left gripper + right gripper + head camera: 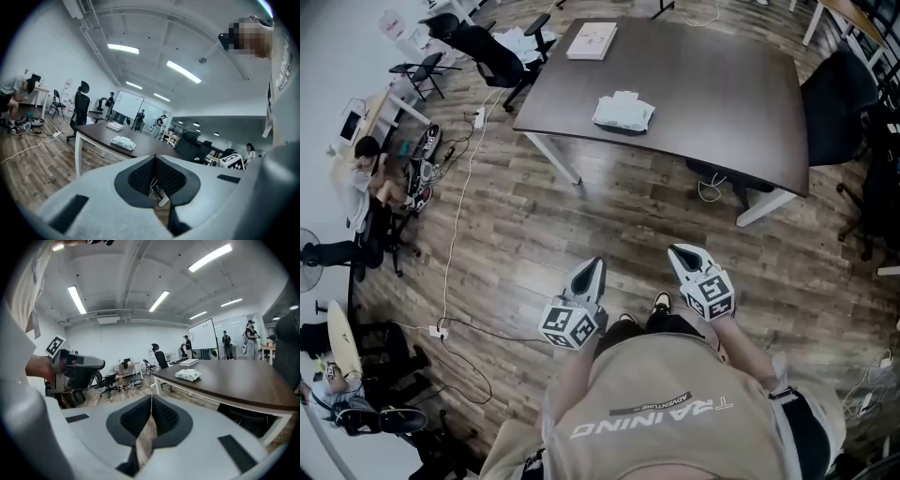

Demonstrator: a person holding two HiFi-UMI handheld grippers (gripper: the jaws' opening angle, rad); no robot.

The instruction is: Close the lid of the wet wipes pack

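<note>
The wet wipes pack (pixel 623 112) is a pale soft packet lying near the front of a dark brown table (pixel 722 103); the left gripper view shows the pack (pixel 123 142) far off, and so does the right gripper view, pack (pixel 188 375). From here I cannot tell how its lid stands. Both grippers are held close to the person's body, well short of the table. My left gripper (pixel 591 273) is shut with nothing in it, tips meeting (pixel 154 157). My right gripper (pixel 682 254) is also shut and empty (pixel 151 397).
A white book or box (pixel 592 40) lies at the table's far end. Black office chairs (pixel 492 52) stand to the left and right of the table. Cables (pixel 455 216) run across the wooden floor. A person sits at a desk (pixel 366 173) at far left.
</note>
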